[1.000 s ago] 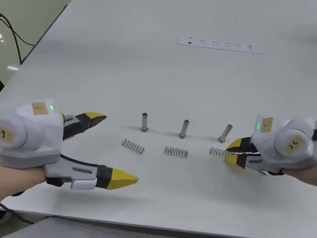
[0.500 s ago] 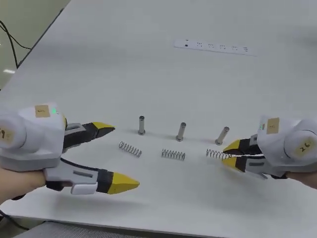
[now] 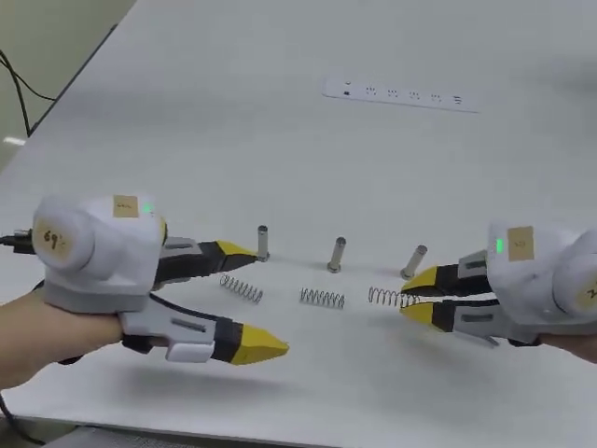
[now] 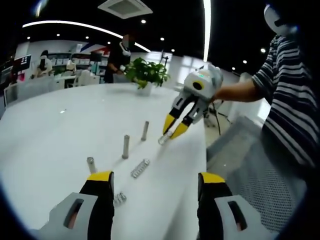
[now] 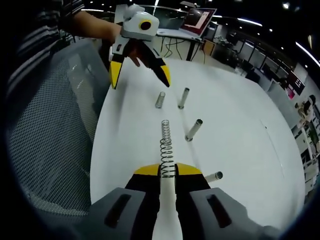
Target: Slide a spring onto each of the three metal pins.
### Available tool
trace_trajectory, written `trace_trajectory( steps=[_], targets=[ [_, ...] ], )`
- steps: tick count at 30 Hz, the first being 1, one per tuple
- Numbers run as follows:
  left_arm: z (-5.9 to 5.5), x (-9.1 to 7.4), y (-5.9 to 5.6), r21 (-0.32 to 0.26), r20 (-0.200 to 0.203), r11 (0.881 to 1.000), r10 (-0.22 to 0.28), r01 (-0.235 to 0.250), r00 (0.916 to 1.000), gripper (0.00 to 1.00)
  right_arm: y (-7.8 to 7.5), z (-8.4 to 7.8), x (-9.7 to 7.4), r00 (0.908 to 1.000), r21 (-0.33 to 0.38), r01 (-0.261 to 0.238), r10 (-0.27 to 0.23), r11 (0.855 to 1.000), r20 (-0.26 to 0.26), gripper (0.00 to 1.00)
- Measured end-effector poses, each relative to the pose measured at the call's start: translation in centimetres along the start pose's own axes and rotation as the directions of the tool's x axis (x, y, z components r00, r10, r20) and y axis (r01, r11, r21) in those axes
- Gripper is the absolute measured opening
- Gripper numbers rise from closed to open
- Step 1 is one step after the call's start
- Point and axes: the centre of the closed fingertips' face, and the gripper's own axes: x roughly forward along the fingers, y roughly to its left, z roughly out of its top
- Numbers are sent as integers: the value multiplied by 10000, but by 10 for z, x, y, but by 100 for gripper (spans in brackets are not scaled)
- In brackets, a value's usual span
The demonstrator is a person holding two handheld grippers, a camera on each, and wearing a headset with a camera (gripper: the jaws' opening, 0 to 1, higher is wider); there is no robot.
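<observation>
The right gripper (image 3: 416, 296) has its yellow-tipped jaws pressed together on the near end of the right thin steel coil spring (image 3: 385, 297). The spring sticks out from them towards the left, low over the white table (image 3: 280, 149). The left gripper (image 3: 250, 299) is spread wide and holds nothing. The other two springs lie on the table, in front of the left pin and the middle pin.

I judge this is the first step: no pin carries a spring yet. The right short metal pin (image 3: 414, 262) stands just behind the held spring. The next move calls for raising the spring, turning its free end downwards, and lowering it exactly over the top of this pin.
</observation>
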Motion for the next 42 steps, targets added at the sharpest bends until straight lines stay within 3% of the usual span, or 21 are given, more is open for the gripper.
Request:
trace_trajectory(
  steps=[7,12,19,23,32,42],
  targets=[
    [3,26,-19,458,-236,9958,-789,799,9966,56,8,11,1,9995,-148,-192,196,9997,242,7],
    [11,44,-31,1008,-456,9847,-1383,1423,9893,49,11,17,1,9987,-143,-258,264,9996,430,7],
    [24,55,-29,1231,-264,9769,-1726,1746,9846,41,12,23,0,9978,-138,-256,264,9996,616,7],
    [34,58,-24,998,258,9794,-1788,1754,9835,36,12,24,0,9977,-123,-260,267,9996,622,7],
    [40,61,-22,984,778,9760,-2022,1943,9762,21,7,34,-7,9940,177,-252,232,9995,1067,7],
    [38,70,-26,1315,672,9692,-2181,2080,9736,10,10,37,-7,9937,54,-366,359,9993,1060,7]
  ],
)
